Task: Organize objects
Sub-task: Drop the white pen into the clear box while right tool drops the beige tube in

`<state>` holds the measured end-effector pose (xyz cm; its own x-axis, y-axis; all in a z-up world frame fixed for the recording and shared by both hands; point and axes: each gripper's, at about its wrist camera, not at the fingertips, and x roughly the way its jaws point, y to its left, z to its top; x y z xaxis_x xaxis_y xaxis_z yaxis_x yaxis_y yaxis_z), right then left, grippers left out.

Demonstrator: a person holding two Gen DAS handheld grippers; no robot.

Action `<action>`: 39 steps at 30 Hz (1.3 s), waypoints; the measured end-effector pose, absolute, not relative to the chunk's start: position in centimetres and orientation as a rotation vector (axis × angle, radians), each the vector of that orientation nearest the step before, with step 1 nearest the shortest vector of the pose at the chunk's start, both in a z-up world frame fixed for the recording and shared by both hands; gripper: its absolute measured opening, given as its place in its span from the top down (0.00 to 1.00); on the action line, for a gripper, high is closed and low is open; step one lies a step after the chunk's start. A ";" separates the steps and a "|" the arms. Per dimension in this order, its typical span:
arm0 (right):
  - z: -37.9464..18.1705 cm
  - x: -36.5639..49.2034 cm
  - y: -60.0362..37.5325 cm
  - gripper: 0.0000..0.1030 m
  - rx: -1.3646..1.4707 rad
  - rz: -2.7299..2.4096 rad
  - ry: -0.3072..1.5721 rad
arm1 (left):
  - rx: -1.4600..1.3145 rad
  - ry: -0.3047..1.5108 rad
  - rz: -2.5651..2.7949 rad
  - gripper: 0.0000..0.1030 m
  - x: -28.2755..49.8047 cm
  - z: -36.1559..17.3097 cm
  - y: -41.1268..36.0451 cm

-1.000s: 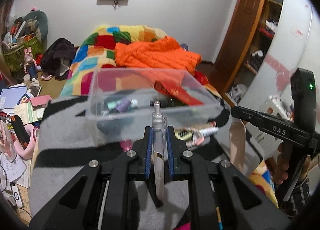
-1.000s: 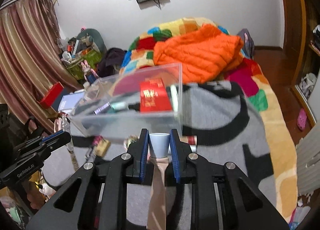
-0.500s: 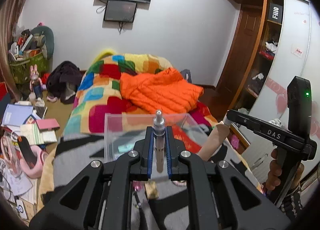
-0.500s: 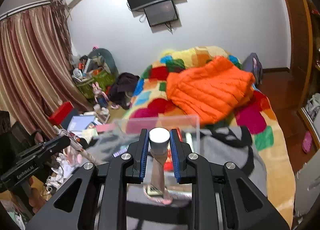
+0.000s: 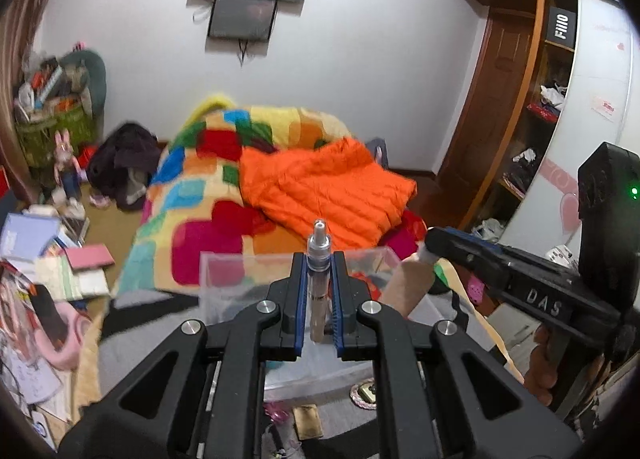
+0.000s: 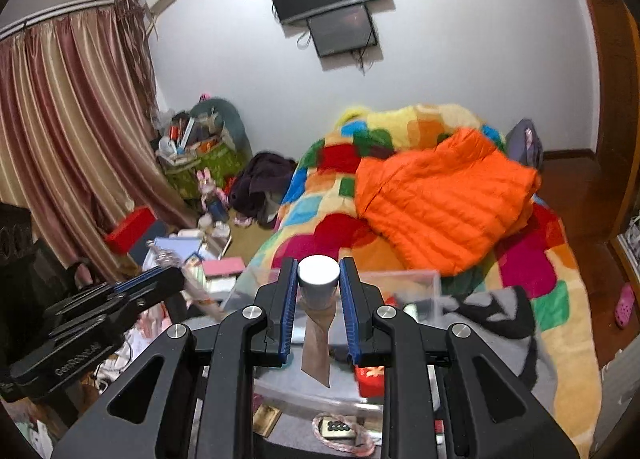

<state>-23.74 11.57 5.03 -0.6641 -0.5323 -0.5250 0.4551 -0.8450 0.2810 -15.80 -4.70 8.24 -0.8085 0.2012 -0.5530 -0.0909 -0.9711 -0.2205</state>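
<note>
My left gripper (image 5: 318,299) is shut on a slim clear pump bottle (image 5: 318,259) with a white nozzle that points up. My right gripper (image 6: 319,291) is shut on a beige tube (image 6: 317,343) with a silver-white cap. Both are held above a clear plastic box (image 5: 224,287) on the grey and black blanket; the box also shows in the right wrist view (image 6: 424,291) and holds a red packet (image 6: 370,379) and other small items. The right gripper with its tube shows at the right of the left wrist view (image 5: 436,251).
Small items lie on the blanket in front of the box: a pink-edged compact (image 6: 340,427) and a gold packet (image 5: 308,421). Behind are a patchwork quilt (image 5: 192,195) and an orange jacket (image 5: 320,187). Books and clutter (image 5: 48,259) cover the floor at left. A wardrobe (image 5: 520,119) stands right.
Both grippers have risen and tilted up with their items still held. The box has dropped lower in both views and more of the wall and television shows.
</note>
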 end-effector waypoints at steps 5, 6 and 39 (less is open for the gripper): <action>2.0 -25.2 10.7 0.81 0.932 -2.409 -0.134 | -1.051 -0.350 2.751 0.90 -18.1 4.7 -5.2; 1.3 -25.7 10.6 0.81 0.961 -2.404 -0.124 | -1.080 -0.370 2.734 0.90 -18.5 4.1 -5.4; 0.4 -22.2 14.5 0.30 0.965 -2.533 0.052 | -1.178 -0.194 2.784 0.47 -12.0 1.8 -4.5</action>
